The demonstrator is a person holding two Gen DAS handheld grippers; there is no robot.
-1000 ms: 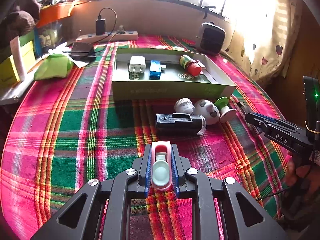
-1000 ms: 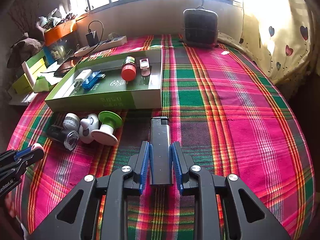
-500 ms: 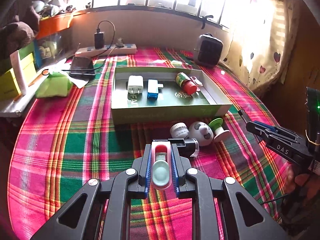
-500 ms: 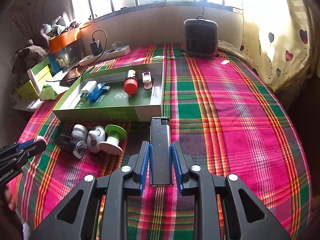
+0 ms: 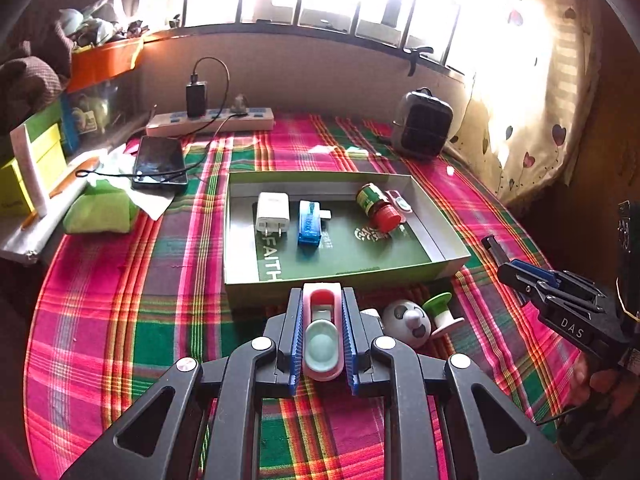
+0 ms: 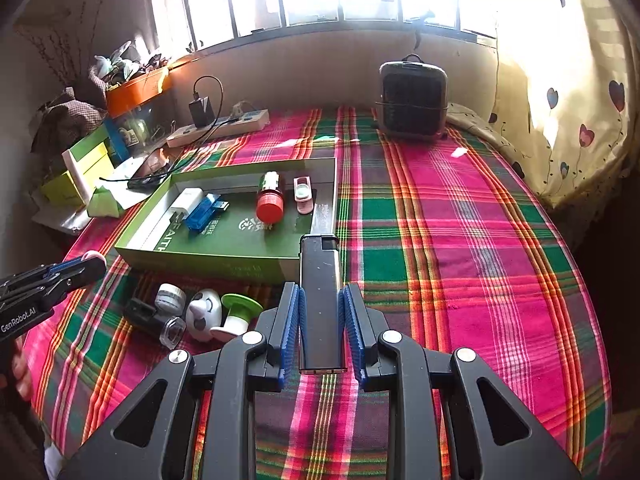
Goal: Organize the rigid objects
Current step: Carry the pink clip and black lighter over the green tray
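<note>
Both grippers are loaded, left gripper [image 5: 322, 336] clamping a pink clip [image 5: 322, 332], right gripper [image 6: 321, 320] seemingly pinching a black lighter [image 6: 320, 300] lengthwise, green tray [image 5: 440, 216] just ahead.

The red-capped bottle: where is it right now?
The red-capped bottle lies on its side inside the green tray, toward its right end in both views, beside the pink clip and right of the blue USB adapter.

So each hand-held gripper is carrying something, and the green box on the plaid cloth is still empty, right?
Not quite: the green box is not empty. The left wrist view shows a white charger, a blue adapter, a red-capped bottle and a pink clip in it. Both hand-held grippers do carry something.
</note>
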